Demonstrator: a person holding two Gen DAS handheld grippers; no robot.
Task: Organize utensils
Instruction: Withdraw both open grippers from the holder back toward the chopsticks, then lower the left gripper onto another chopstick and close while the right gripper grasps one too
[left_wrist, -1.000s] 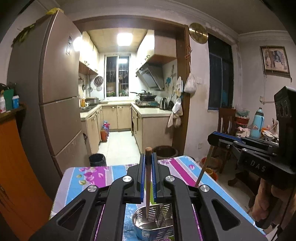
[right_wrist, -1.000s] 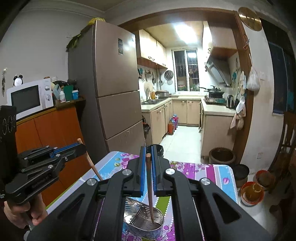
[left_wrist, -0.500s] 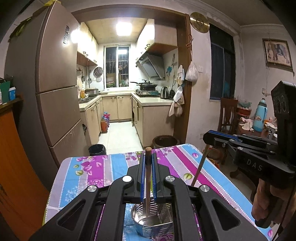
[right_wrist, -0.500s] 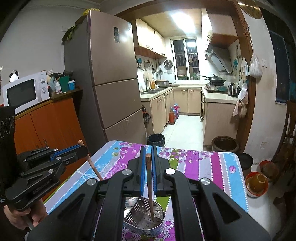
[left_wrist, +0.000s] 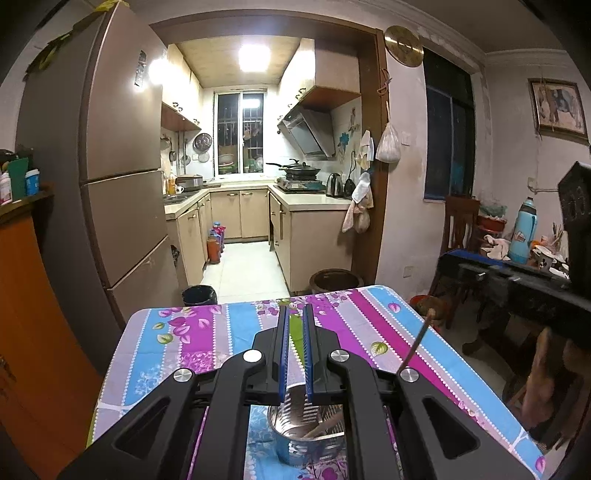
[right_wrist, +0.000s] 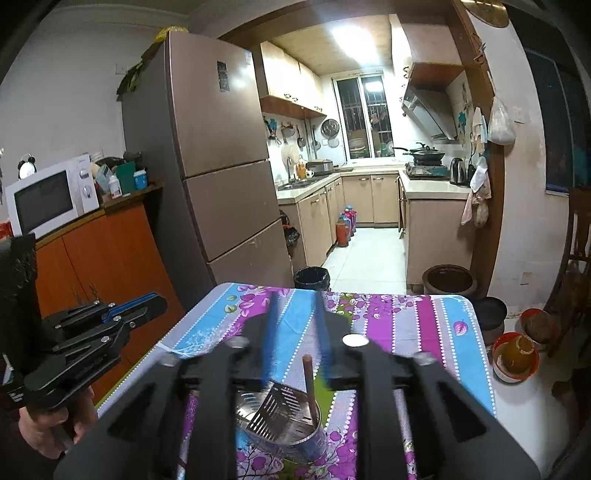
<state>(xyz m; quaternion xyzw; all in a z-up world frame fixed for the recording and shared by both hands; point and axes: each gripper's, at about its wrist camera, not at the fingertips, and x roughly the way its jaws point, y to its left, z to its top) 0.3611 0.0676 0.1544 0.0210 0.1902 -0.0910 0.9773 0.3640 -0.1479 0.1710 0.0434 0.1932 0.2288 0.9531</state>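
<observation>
Purple-and-blue floral cloth covers the worktop (right_wrist: 424, 321), where a round steel utensil cup (right_wrist: 291, 443) stands below both my tools. My right tool (right_wrist: 295, 299) has just been opening, and the brown wooden chopstick (right_wrist: 308, 380) stands free between its jaws, in the cup. My left tool (left_wrist: 295, 308) is slightly parted, gripping nothing.

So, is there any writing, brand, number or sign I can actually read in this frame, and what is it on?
No text can be read here.
Sticker on the fridge: print too small to read.
Label on the blue thermos: blurred, unreadable.
Microwave: marks on its control panel too small to read.
Small tub on the orange cabinet: label too small to read.
</observation>
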